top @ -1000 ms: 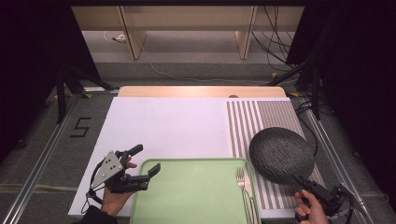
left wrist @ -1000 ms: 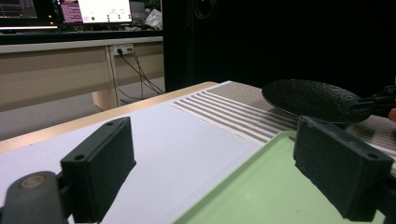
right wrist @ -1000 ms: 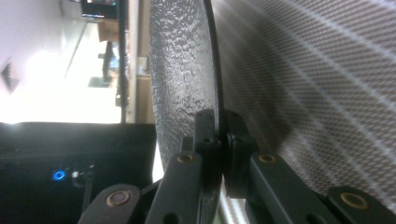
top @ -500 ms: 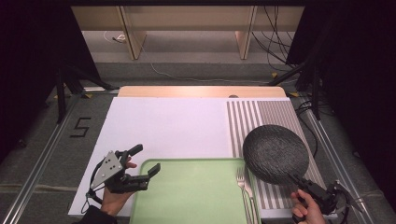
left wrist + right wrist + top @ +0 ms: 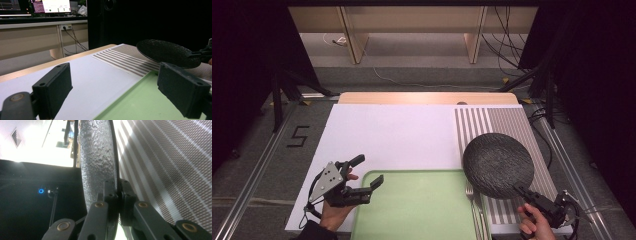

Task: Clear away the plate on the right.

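Table [image 5: 422, 98]: wooden, I worked at it | white sheet [image 5: 392, 140] covered most | striped mat [image 5: 507, 125] lay right | green tray [image 5: 417, 210] sat nearest me

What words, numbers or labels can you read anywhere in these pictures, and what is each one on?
"5": dark mark on the grey floor left of the table, in the high view.
Screens in the left gripper view's background: they carry text, too small and blurred to read.
No readable text on the plate, the green tray, the striped mat or either gripper.
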Tool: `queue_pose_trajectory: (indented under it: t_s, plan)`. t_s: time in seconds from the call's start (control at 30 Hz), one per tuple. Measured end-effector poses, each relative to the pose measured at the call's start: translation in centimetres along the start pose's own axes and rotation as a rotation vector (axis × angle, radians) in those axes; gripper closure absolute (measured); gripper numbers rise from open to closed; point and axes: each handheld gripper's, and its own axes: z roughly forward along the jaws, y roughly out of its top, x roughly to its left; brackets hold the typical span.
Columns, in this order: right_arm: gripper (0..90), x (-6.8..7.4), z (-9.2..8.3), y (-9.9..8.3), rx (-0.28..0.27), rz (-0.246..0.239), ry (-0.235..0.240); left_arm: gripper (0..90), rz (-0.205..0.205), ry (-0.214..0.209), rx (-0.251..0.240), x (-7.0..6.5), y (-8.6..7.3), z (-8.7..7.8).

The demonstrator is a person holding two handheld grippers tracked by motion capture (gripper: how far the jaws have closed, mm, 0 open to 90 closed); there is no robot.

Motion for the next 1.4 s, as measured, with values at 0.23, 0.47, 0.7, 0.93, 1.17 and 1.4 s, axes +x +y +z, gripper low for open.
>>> queue_pose_trajectory:
  t_s: [0.23,0.47,0.7,0.93,1.17,1.4]
  plan:
    - [86.7,0.4,0.5,-0.5,0.042,-0.025,0.028,11.8,-0.001,0.001,-0.003,0.0,0.0,0.0]
    - [86.7,0.9,1.1,-1.3,0.087,-0.036,0.053,11.8,-0.002,0.006,-0.009,0.0,0.0,-0.1]
    - [86.7,1.1,1.8,-2.2,0.138,-0.055,0.058,11.8,0.001,0.006,-0.008,0.0,0.0,-0.1]
    - [86.8,1.4,2.3,-3.0,0.175,-0.070,0.063,11.8,-0.001,0.005,-0.009,0.0,0.0,-0.1]
    - [86.8,1.5,2.9,-3.6,0.209,-0.085,0.063,11.8,-0.001,0.006,-0.007,0.0,0.0,-0.1]
    - [86.7,1.7,3.3,-4.1,0.243,-0.098,0.057,11.8,-0.002,0.006,-0.009,0.1,0.0,-0.1]
